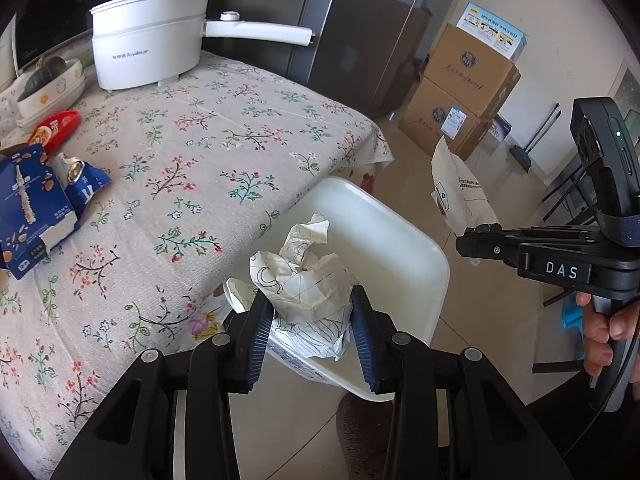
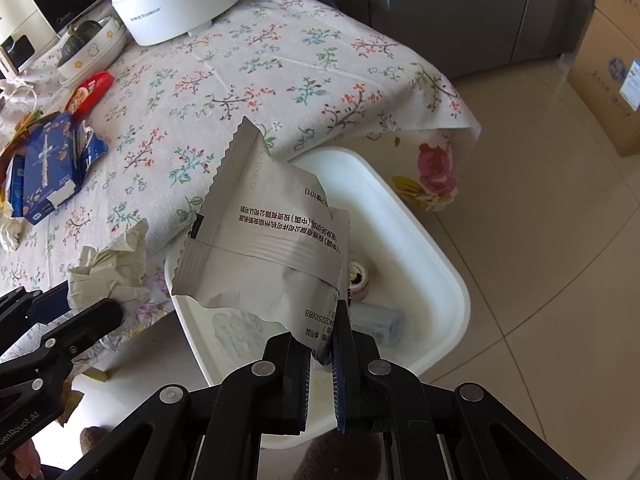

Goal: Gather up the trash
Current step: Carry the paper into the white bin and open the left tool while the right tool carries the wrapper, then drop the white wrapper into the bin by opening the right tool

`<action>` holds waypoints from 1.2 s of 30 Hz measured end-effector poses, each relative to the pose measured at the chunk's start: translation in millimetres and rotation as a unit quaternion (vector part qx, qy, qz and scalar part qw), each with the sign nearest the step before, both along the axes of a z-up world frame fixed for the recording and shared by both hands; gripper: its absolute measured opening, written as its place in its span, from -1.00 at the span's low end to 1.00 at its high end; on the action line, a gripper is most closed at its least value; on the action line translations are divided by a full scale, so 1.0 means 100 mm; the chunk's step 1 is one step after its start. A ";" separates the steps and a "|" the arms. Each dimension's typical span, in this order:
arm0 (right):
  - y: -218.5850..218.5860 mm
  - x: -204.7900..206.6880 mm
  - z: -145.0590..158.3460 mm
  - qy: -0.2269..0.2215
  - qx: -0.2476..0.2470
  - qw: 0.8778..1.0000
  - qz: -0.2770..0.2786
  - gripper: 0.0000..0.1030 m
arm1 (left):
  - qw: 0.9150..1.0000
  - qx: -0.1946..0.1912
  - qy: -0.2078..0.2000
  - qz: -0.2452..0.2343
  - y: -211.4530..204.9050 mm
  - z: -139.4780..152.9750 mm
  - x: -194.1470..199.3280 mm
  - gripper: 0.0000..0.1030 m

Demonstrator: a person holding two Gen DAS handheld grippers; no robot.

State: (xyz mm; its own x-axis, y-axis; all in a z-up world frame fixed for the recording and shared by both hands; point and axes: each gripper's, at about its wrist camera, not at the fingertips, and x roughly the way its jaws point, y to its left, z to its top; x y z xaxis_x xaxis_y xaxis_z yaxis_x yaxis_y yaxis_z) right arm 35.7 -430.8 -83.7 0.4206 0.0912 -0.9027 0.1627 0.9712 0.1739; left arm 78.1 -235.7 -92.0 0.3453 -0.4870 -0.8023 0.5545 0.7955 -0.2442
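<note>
I am at the drop-off step: both claws carry trash and both hang by the white bin [image 2: 436, 264] that stands on the floor against the near edge of the tabletop [image 1: 224, 128].

My left claw [image 1: 310, 320] is closed on a crumpled paper ball [image 1: 304, 280], its pads pressing the wad from both sides. In the left wrist view the ball sits over the bin's near-left corner, right at the rim where the flowered cloth hangs down, so I judge it is only just over the opening.

My right claw [image 2: 326, 344] is pinched nearly shut on the bottom edge of a grey snack wrapper [image 2: 264, 248]. The wrapper stands up from the jaws and, in the right wrist view, covers the left part of the bin's mouth. Below it, inside the bin, lie a small can [image 2: 358, 280] and a pale bottle [image 2: 376, 322].

The next move, as I read it, is to carry each piece a little farther over the open middle of the bin and then spread the jaws. The wrapper is light and flat, so it may drift as it falls; the paper ball near the rim could catch on the edge or the cloth if I let go too early.

More trash waits on the far left of the tabletop: a torn blue box [image 1: 32, 208] and a red packet [image 1: 60, 124], well apart from both claws.
</note>
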 end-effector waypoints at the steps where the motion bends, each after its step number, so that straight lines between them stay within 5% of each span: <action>1: -0.02 0.00 -0.02 0.002 0.000 1.000 -0.002 -0.86 | 1.000 0.002 0.002 -0.001 -0.03 -0.04 0.02 -0.21; 8: -0.07 -0.01 -0.09 0.017 -0.003 1.000 -0.006 -0.86 | 1.000 -0.002 0.010 0.001 -0.17 -0.21 0.17 -0.07; 13: -0.07 0.02 -0.13 0.024 -0.005 1.000 -0.005 -0.85 | 1.000 0.008 0.002 0.018 -0.22 -0.25 0.23 0.48; 15: -0.07 0.04 -0.15 0.027 -0.004 1.000 -0.005 -0.85 | 1.000 0.015 -0.003 0.026 -0.20 -0.23 0.24 0.55; 28: -0.11 0.08 -0.26 0.050 -0.002 0.999 -0.008 -0.77 | 0.997 0.035 -0.016 0.071 0.21 -0.02 0.29 0.60; 31: -0.11 0.11 -0.28 0.062 0.004 0.998 -0.015 -0.52 | 0.996 0.032 -0.013 0.079 0.32 0.02 0.30 0.60; 33: -0.09 0.11 -0.28 0.064 0.007 0.998 -0.021 0.05 | 0.996 0.031 -0.013 0.081 0.39 0.05 0.29 0.60; 36: -0.03 0.11 -0.23 0.056 0.005 0.998 -0.012 0.20 | 0.996 0.035 -0.023 0.081 0.50 0.10 0.26 0.60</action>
State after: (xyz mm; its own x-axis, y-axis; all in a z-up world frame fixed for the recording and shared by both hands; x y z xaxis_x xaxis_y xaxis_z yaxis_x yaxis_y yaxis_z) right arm 47.1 -433.5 -106.3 0.3186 0.0924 -0.9434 0.2049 0.9650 0.1637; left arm 103.9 -186.0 -82.0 0.4514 -0.3656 -0.8140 0.4266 0.8896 -0.1630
